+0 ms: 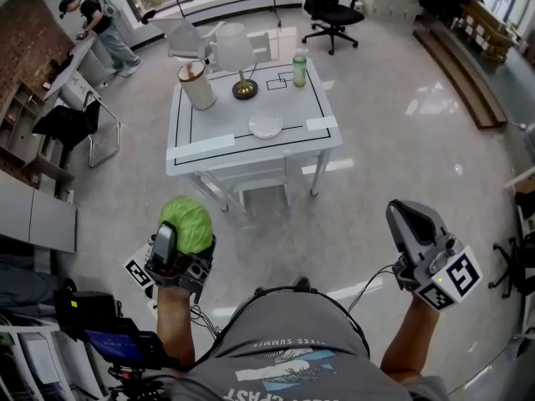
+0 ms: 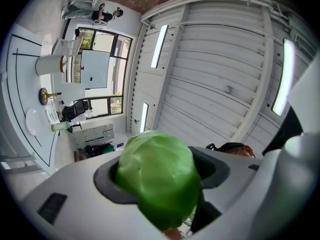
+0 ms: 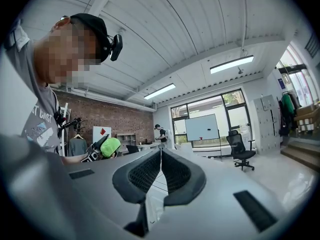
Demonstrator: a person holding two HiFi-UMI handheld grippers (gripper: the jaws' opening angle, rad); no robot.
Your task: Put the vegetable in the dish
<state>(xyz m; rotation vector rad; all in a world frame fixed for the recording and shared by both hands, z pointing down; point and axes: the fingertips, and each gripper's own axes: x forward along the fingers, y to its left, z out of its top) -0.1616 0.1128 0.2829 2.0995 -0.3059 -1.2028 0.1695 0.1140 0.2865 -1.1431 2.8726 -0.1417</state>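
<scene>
My left gripper (image 1: 185, 242) clamps the round green leafy cabbage (image 1: 187, 220), well apart from the small round white dish (image 1: 266, 127) on the white table (image 1: 201, 153). My right gripper (image 1: 411, 222) is closed, empty. I should carry it level (round things roll) and lower it onto the dish's centre before letting go.

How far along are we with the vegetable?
Done: the green vegetable is gripped in the left tool. In hand: it is held well short of the table. Left: bring it to the empty white dish there and release. The right tool is shut, empty.
</scene>
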